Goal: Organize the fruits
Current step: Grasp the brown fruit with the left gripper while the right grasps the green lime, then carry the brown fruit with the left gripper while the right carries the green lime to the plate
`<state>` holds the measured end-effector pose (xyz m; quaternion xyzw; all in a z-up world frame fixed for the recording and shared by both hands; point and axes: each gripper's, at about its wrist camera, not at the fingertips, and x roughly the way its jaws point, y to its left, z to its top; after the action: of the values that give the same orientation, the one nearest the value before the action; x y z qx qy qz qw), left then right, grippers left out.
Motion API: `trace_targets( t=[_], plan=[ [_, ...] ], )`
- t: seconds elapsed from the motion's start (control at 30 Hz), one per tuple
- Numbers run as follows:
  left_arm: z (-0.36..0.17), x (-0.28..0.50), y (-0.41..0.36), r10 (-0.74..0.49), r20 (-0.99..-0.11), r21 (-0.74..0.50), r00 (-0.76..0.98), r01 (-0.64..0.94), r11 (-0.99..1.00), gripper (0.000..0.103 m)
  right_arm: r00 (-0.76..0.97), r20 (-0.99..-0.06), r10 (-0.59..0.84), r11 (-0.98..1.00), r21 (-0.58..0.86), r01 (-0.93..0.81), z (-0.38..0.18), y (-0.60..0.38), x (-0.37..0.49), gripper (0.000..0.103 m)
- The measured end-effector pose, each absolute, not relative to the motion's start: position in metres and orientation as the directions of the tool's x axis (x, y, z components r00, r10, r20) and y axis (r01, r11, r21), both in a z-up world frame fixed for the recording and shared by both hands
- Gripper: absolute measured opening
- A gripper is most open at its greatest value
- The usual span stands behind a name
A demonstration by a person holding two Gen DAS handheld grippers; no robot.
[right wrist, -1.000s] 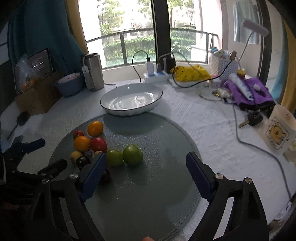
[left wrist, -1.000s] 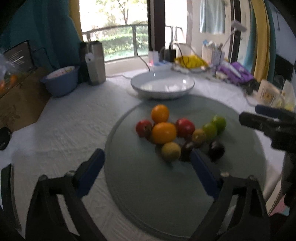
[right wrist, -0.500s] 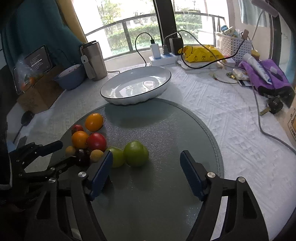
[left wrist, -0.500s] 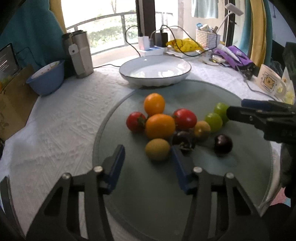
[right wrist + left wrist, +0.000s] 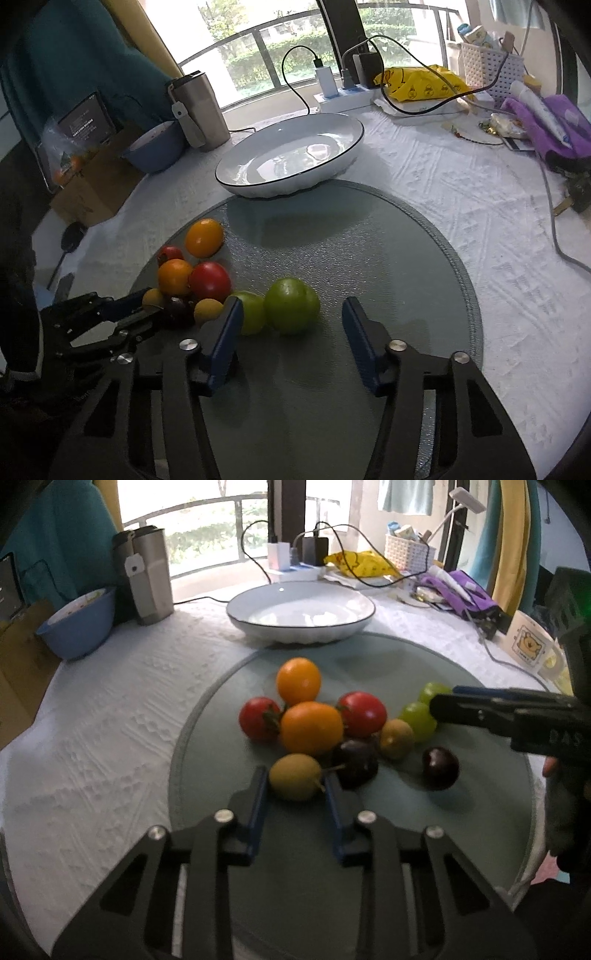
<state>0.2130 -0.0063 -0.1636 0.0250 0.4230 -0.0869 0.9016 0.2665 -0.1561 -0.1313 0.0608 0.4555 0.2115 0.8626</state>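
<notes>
In the left wrist view, the left gripper has just closed its blue pads on a small yellow-green oval fruit, the nearest piece in a cluster of fruits on the round grey glass mat. The fruit's long axis lies roughly across the fingers, and a thin stem sticks out at its right side toward the dark purple plum that touches it. Behind it sit two round orange fruits, two red tomatoes, a second small yellow fruit, two green fruits and a lone dark cherry-like fruit. The wide white bowl with a dark rim beyond the mat holds nothing, so the sorting looks barely begun: every fruit remains on the mat.

In the right wrist view, the right gripper has just been narrowing, yet its fingers stand apart at a middling width around the larger round green fruit, without pressing on it. That fruit sits at the cluster's right end, nearly spherical, so I cannot tell any pointing direction.
</notes>
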Motion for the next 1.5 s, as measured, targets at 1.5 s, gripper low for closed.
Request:
trace_targets(
  t=[1.5],
  plan=[
    [-0.084,0.293,0.015,-0.266,-0.610,-0.157,0.747,0.215,0.964,0.030,0.670,-0.659,0.341,0.923,0.100,-0.371,-0.058,-0.133,0.333,0.031]
  ],
)
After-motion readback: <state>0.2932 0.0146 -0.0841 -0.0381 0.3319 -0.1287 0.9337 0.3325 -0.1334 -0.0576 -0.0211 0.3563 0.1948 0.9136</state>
